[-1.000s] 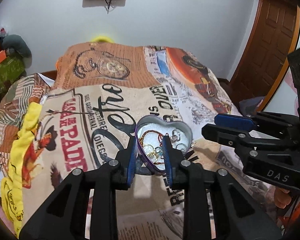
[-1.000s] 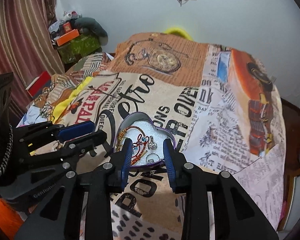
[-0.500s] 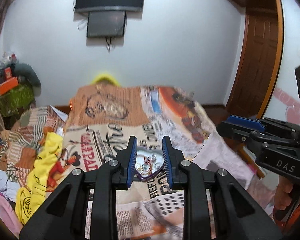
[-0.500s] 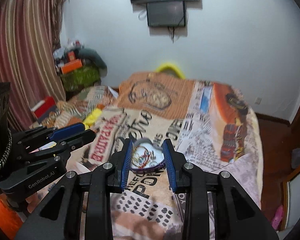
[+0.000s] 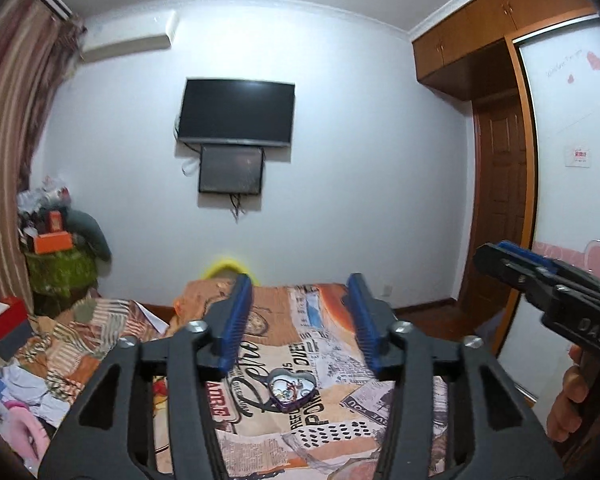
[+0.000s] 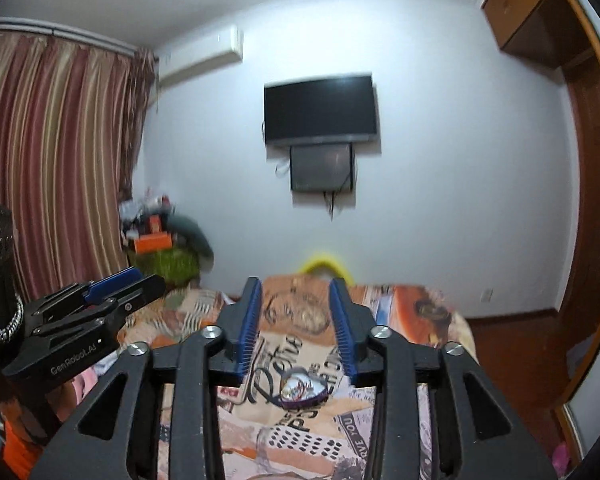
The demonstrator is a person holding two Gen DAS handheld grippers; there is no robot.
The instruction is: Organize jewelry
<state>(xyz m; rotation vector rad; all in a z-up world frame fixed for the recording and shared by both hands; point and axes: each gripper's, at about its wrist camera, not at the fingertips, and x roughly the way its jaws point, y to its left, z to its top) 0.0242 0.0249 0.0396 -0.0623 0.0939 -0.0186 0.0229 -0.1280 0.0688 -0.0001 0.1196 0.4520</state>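
Jewelry in heart tin (image 5: 291,389) indistinct

black claws (image 5: 300,320) with blue ribbed pads (image 5: 236,316)

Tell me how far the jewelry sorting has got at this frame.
Done, by the look of it: the jewelry sits gathered inside the heart-shaped tin on the bed cover. In hand: nothing. The left gripper and right gripper are both open and empty, their jaws just widened, aimed at the far wall. Left: no loose pieces show on the cover; whether the tin needs a lid cannot be told.
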